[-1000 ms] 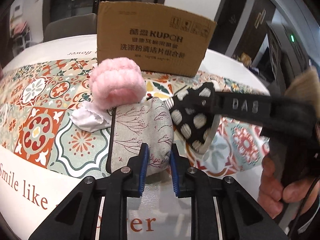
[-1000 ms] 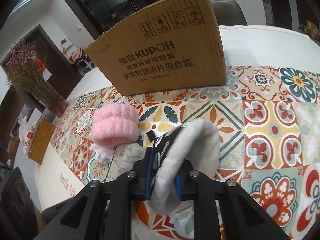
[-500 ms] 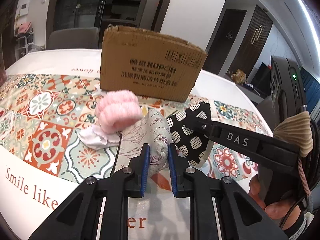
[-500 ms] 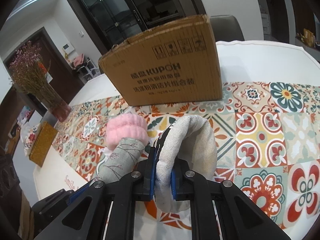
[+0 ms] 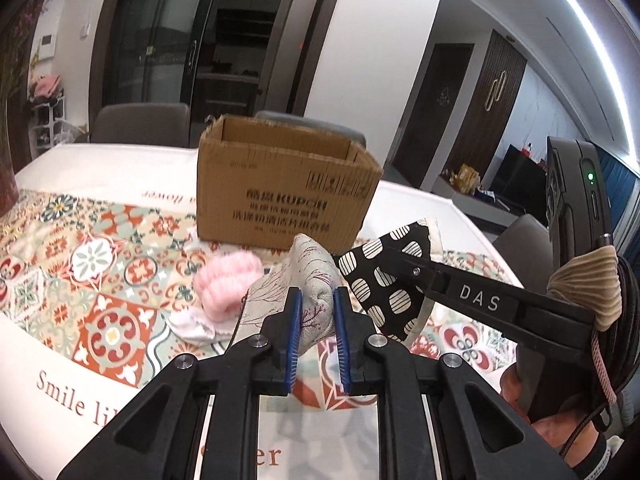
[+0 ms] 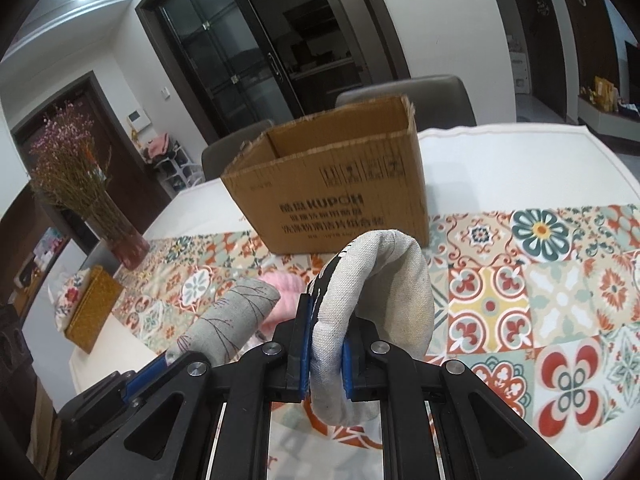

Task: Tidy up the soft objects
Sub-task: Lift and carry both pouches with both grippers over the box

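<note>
Oven mitts, two of them, are what I have in my claws, both lifted clear of the patterned tablecloth [image 5: 100, 264]. My left gripper [image 5: 316, 320] is pinched nearly shut on the grey mitt with the red branch print [image 5: 304, 280]; its blue pads press both sides of the fabric, and the rest of the mitt sags down and to the left of the claw. My right gripper [image 6: 325, 344] is squeezed tight on the black-and-white spotted mitt [image 6: 372, 280], whose beige lining bulges up and over the jaws in a hump. From the left camera I see that same spotted mitt [image 5: 384, 280] just right of my left claw, held at the tip of the right gripper. Beyond both claws stands the open cardboard box [image 5: 288, 196], upright, its top flaps gone. A pink fluffy headband [image 5: 228, 284] lies ahead-left of the left claw, resting on a small white cloth [image 5: 192, 324]. Far left of the right claw sits a vase of dried flowers [image 6: 80, 188].
</note>
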{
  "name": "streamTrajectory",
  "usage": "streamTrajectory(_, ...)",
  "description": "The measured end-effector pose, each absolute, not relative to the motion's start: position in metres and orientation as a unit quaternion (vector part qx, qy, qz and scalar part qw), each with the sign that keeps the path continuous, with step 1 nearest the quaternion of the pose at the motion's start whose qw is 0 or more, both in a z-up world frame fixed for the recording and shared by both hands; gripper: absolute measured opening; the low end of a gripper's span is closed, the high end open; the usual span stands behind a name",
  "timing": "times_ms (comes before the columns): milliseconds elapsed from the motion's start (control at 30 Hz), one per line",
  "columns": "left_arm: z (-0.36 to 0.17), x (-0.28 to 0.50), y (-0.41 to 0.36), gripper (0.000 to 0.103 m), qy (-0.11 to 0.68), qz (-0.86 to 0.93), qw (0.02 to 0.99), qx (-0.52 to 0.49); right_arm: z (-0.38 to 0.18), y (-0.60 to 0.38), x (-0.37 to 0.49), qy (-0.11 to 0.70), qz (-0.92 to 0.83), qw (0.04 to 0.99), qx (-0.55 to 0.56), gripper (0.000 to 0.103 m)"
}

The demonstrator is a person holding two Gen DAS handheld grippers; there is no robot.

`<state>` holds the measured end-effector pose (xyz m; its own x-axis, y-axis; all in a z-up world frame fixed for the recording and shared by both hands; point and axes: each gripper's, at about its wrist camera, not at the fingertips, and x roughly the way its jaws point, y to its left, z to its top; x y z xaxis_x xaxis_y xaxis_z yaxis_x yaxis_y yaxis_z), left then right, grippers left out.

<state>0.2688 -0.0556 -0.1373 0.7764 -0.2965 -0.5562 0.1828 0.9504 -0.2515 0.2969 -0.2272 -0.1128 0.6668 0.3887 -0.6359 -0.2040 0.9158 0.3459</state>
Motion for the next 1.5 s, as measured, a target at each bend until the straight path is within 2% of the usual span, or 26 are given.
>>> streamTrajectory(767,-0.055,0.275,-0.041,0.015,0.206,-0.145,0.966,-0.063,-0.03,-0.218,0.294,0.294,0.151,0.938,0.106,0.013)
streamTrajectory(1500,-0.019,0.334,-0.023,0.015,0.161,-0.164,0.972,-0.041,0.004,-0.192,0.347,0.257,0.134,0.953,0.082,0.013)
